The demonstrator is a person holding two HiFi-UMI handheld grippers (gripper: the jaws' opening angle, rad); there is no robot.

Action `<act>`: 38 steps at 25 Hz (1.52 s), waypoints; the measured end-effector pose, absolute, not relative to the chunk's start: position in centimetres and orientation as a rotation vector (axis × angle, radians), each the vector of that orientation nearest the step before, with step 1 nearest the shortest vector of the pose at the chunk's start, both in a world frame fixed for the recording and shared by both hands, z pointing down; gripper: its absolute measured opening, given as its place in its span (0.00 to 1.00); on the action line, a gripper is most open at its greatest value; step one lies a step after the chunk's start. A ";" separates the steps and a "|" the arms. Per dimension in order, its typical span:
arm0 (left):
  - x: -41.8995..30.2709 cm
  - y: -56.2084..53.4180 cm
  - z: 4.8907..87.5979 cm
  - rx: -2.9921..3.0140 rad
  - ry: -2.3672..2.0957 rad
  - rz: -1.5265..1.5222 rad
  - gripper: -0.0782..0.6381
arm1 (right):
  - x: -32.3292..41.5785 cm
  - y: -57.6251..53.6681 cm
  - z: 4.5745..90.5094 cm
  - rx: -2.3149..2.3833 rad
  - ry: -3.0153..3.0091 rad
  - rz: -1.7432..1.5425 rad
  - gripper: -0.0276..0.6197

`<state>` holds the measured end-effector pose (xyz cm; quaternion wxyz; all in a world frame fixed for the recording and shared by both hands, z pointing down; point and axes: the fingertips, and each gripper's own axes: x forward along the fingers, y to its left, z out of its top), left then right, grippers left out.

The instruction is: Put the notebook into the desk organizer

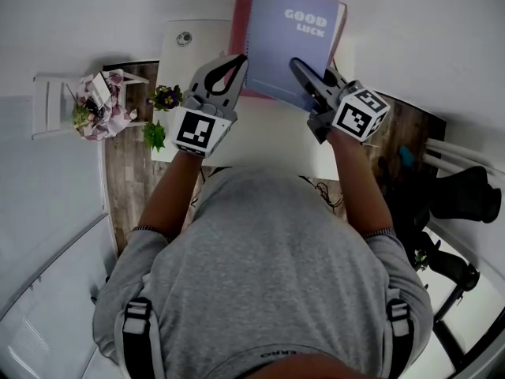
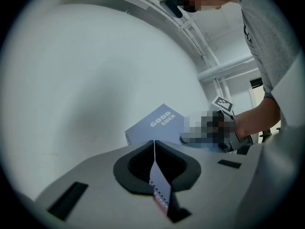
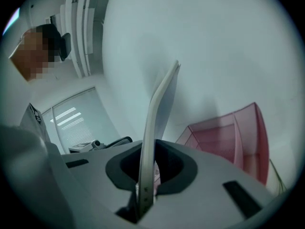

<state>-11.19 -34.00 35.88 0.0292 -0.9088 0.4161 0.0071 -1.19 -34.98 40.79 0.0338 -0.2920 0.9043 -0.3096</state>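
Jaws, left gripper (image 1: pixel 237 60): closed on the spiral edge of the notebook (image 1: pixel 296 34).
Jaws, right gripper (image 1: pixel 297 64): closed on the notebook's near edge.
Notebook: off the desk (image 1: pixel 268 144), cover up, just in front of the pink organizer (image 1: pixel 238 30) and partly over it; not inside.
Done: picked up, carried close to the organizer.
Left: probably tip it on edge, lower it into a slot, let go.
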 end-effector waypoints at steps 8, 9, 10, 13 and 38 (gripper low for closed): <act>-10.8 -35.2 36.8 -2.803 1.283 0.000 0.15 | -0.9 -37.2 41.6 -0.877 2.681 -1.105 0.11; -10.7 -35.3 36.8 -2.805 1.282 -0.002 0.15 | -0.9 -37.4 41.7 -0.865 2.678 -1.121 0.11; -10.6 -35.4 36.9 -2.807 1.280 -0.001 0.15 | -1.0 -37.6 41.8 -0.852 2.674 -1.137 0.11; -10.8 -36.2 37.2 -2.811 1.285 -0.002 0.15 | -1.7 -38.8 42.3 -0.823 2.659 -1.199 0.11; -12.2 -37.9 39.0 -2.856 1.327 0.003 0.15 | -3.4 -44.0 50.1 -0.956 2.609 -1.660 0.12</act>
